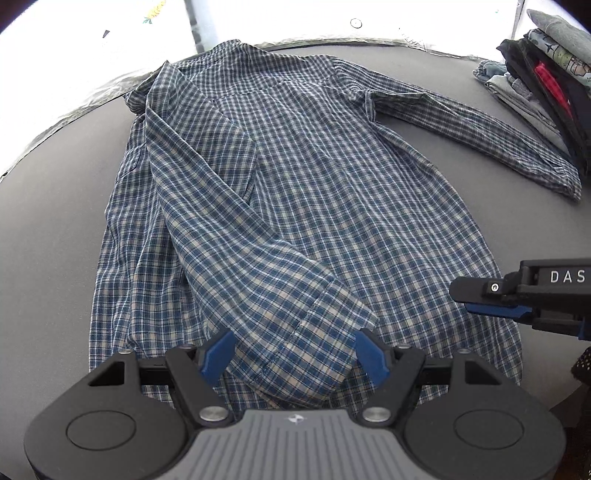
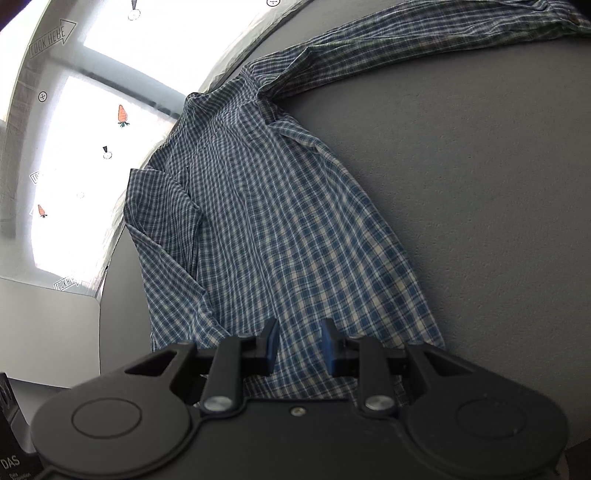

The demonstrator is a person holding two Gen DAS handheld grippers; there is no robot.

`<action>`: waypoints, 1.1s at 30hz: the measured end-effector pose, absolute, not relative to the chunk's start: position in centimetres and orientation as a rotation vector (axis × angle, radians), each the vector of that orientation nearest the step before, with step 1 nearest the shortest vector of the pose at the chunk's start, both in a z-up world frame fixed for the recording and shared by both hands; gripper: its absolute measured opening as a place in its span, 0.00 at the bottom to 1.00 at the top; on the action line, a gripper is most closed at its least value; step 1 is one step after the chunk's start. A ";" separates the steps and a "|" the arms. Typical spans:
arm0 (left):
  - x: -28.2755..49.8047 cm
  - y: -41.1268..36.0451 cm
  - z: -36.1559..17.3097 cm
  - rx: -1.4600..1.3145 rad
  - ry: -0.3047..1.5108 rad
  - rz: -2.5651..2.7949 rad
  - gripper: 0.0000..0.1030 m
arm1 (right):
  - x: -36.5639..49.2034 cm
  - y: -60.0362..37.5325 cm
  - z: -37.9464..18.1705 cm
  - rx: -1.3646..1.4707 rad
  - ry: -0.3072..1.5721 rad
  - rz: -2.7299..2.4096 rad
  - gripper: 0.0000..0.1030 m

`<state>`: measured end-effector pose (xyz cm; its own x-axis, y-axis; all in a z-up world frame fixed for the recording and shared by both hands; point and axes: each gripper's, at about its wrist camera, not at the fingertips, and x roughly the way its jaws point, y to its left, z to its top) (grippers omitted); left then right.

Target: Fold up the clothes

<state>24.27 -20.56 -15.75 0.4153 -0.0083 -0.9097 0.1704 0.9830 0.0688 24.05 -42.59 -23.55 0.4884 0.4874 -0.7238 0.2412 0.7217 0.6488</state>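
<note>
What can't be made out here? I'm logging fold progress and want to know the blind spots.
- Plaid shirt hem: left wrist view, hidden behind the left gripper body.
- Folded clothes stack: cut off by the right edge.
- Right gripper: cut off by the same edge; in the right wrist view its fingers stand apart.
- Far sleeve cuff: right wrist view, cut off at the top corner.
- Window: overexposed.

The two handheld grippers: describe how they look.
The left gripper and right gripper look alike: black linkage bodies with round side covers, silver pivot bolts and blue finger pads. The left has a ribbed grey centre plate; the right's side reads "DAS" in white.
</note>
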 end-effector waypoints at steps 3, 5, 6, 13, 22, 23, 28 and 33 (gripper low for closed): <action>24.6 -21.6 -16.0 0.172 1.134 -0.121 0.71 | 24.3 -43.8 -23.8 0.815 1.073 0.139 0.27; 24.9 -22.1 -16.2 0.175 1.131 -0.131 0.71 | 24.4 -44.6 -24.0 0.837 1.067 0.113 0.29; 25.1 -22.3 -16.2 0.178 1.132 -0.135 0.71 | 24.5 -45.0 -24.2 0.848 1.065 0.104 0.32; 26.6 -23.0 -17.3 0.213 1.155 -0.120 0.69 | 25.7 -45.8 -24.9 0.868 1.082 0.078 0.36; 27.6 -21.3 -17.7 0.122 1.182 -0.094 0.64 | 27.2 -45.7 -25.5 0.888 1.097 0.078 0.36; 27.7 -21.1 -17.7 0.110 1.185 -0.092 0.55 | 27.4 -45.7 -25.5 0.888 1.098 0.079 0.36; 28.0 -19.7 -17.8 0.040 1.189 -0.072 0.14 | 27.8 -45.4 -25.7 0.884 1.109 0.080 0.36; 26.9 -16.7 -16.5 -0.095 1.111 0.029 0.03 | 28.0 -44.6 -25.8 0.857 1.123 0.088 0.37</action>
